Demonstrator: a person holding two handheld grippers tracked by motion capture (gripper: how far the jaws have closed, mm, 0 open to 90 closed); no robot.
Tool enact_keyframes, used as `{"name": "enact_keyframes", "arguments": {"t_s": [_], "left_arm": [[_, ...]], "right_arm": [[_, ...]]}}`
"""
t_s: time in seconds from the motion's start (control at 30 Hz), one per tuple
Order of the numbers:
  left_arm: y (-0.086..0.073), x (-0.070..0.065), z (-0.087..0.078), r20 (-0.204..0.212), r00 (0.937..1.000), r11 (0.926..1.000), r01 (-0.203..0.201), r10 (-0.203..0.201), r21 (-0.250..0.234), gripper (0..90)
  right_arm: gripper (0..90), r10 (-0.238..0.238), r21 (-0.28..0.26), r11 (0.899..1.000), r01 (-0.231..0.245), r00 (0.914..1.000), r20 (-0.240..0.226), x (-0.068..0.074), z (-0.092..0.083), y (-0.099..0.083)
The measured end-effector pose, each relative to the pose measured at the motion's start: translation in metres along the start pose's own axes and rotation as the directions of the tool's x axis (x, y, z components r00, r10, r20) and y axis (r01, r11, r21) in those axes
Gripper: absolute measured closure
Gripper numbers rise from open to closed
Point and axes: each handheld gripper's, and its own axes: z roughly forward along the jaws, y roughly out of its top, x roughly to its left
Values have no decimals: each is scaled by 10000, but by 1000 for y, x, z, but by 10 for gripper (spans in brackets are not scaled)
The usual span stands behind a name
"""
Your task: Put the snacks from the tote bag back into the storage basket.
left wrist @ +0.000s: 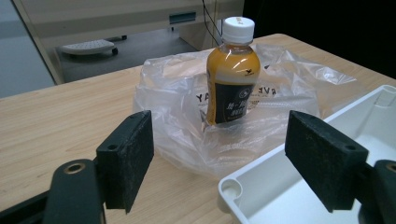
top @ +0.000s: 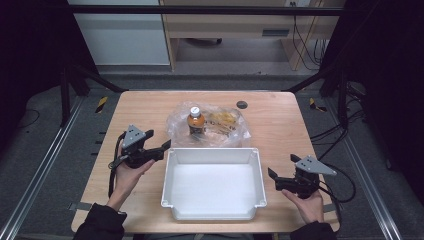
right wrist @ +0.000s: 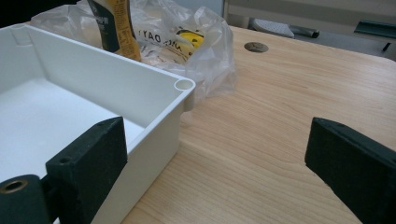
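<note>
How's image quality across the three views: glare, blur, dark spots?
High view: table evenly lit, surroundings nearly black, white bin floor close to washed out. Left gripper view: bottle sharp, soft glare on the plastic bag, near fingers slightly soft. Right gripper view: wood grain crisp, bag highlights bright, bottle cut off at the top edge.

A: Bottle [left wrist: 232,70]?
B: Small, clear plastic, orange-yellow drink inside, white screw cap on, dark label w/ pale print round the lower half. Upright, mid-table toward the far side.

A: On bare wood?
B: No, standing in a crumpled clear plastic bag [left wrist: 182,126], open, film bunched round the base; dark lettering on the film.

A: Anything else in the bag?
B: Yellowish items beside the btl, too blurred to tell.

A: Near what?
B: Just behind the far wall of the white bin [top: 212,155]; bag edge touching that wall.
</note>
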Motion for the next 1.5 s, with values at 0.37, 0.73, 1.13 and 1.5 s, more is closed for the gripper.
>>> {"name": "enact_keyframes", "arguments": {"t_s": [0.37, 0.73, 1.13, 1.5], "left_arm": [[8, -3, 8, -9, 9999, 9999, -101, 101, -27, 239], [20, -9, 18, 61, 9999, 9996, -141, 143, -241, 243], [31, -13, 27, 44, 9998, 9992, -205, 207, -346, 255], [39, -20, 39, 135, 9993, 9990, -352, 356, -276, 261]], "right_arm": [[59, -15, 22, 10000, 15, 10000, -41, 0, 1, 0], [59, -27, 35, 10000, 27, 10000, -69, 1, 2, 0], [59, -61, 35, 10000, 61, 10000, -70, 1, 2, 0], [60, -35, 65, 10000, 35, 10000, -93, 1, 3, 0]]}}
